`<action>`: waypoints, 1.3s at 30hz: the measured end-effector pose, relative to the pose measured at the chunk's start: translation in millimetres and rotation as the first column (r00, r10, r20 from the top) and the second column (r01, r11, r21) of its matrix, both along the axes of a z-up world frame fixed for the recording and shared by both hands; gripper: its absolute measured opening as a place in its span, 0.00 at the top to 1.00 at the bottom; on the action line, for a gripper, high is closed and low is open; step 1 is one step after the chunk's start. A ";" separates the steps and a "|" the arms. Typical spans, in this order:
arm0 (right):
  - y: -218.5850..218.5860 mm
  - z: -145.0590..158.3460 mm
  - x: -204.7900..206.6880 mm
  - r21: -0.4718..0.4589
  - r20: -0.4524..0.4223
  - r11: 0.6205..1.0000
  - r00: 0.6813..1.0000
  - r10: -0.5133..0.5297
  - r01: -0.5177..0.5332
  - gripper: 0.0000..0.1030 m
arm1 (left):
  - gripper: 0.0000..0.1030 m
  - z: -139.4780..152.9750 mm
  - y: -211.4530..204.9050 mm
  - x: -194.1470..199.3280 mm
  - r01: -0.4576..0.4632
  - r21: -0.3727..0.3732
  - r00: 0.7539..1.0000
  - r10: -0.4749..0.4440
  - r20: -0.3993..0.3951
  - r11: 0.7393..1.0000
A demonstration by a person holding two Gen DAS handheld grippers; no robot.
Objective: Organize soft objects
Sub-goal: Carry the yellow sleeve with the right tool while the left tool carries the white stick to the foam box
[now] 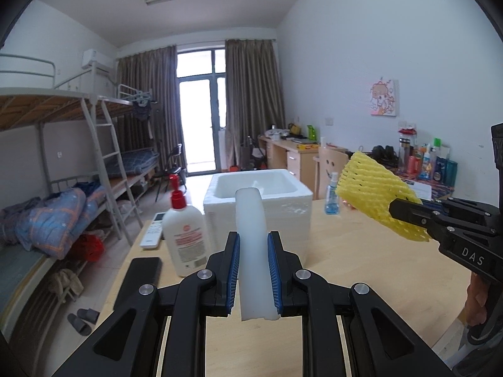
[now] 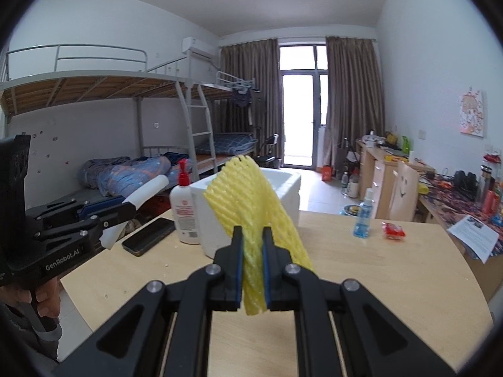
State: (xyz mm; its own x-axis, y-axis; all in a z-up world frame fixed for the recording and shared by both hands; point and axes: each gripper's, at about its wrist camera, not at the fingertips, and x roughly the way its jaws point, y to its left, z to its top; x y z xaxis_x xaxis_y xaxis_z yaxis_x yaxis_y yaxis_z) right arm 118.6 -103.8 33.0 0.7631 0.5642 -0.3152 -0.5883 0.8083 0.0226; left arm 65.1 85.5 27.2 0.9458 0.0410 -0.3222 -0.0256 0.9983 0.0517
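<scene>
My left gripper (image 1: 254, 243) is shut on a white foam strip (image 1: 251, 238) and holds it upright above the table, in front of a white foam box (image 1: 283, 213). The strip also shows in the right wrist view (image 2: 147, 193), held by the left gripper (image 2: 125, 210). My right gripper (image 2: 252, 235) is shut on a yellow foam net sleeve (image 2: 248, 201), lifted above the table to the right of the box (image 2: 289, 201). In the left wrist view the sleeve (image 1: 371, 194) sticks out of the right gripper (image 1: 396, 209).
On the wooden table (image 1: 361, 276) stand a white lotion bottle with a red pump (image 1: 184, 235), a remote (image 1: 152, 234), a black phone (image 1: 138, 279) and a small blue spray bottle (image 1: 331, 196). A red packet (image 2: 393, 231) lies at right. Bunk beds stand left, desks right.
</scene>
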 end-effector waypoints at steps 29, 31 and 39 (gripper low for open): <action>34.0 3.3 12.4 0.007 -0.046 1.000 0.999 -0.005 0.006 0.87 | 0.81 7.1 14.4 16.0 -0.025 -0.017 1.000 0.025 -0.009 1.000; 36.6 5.1 14.4 0.003 -0.046 1.000 0.999 -0.007 0.008 0.87 | 0.81 8.3 13.5 17.6 -0.020 -0.015 1.000 0.020 -0.010 1.000; 38.2 11.1 24.0 0.001 -0.066 1.000 0.998 -0.013 0.013 0.87 | 0.81 15.3 17.7 25.1 -0.016 -0.012 1.000 0.016 -0.008 1.000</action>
